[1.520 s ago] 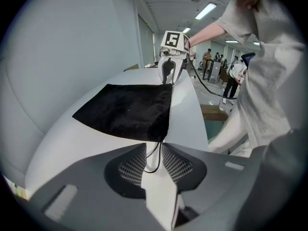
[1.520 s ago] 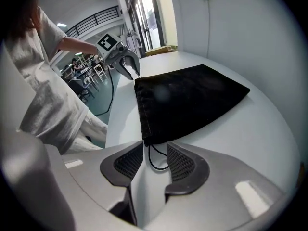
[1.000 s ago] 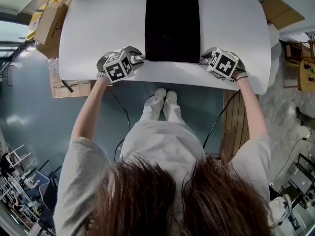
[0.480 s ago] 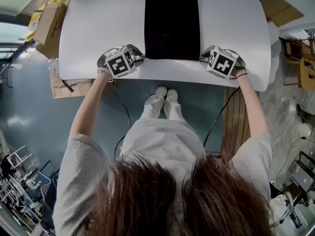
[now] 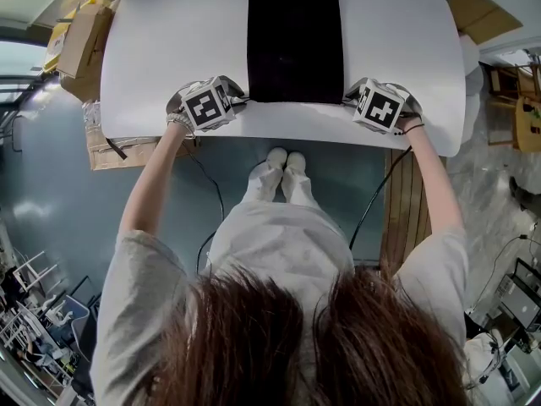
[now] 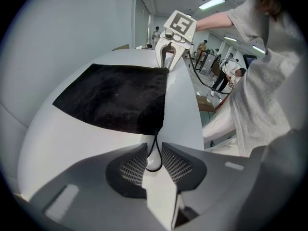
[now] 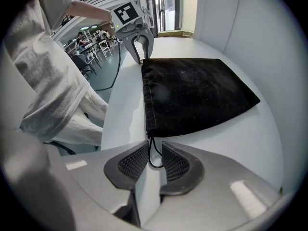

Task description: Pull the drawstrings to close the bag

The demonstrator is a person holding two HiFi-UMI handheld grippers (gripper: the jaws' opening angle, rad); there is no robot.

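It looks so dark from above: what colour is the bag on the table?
The bag is plain black; the right gripper view shows it best.

We see the bag [image 5: 296, 45] as black cloth, matt and velvety, with a faint nap and a stitched hem. The cord [image 6: 156, 139] is thin, smooth and black. The table [image 5: 169, 49] is white and smooth with a soft sheen. The left gripper [image 6: 154, 155] and right gripper [image 7: 155, 158] look like matt grey plastic. Their dark pads [image 6: 133, 167] carry a fine, rough grid, and both pairs of jaws have just been closing with a cord loop between them. The boxes [image 5: 80, 36] are brown cardboard. The shirt [image 5: 279, 244] is pale, soft cloth.
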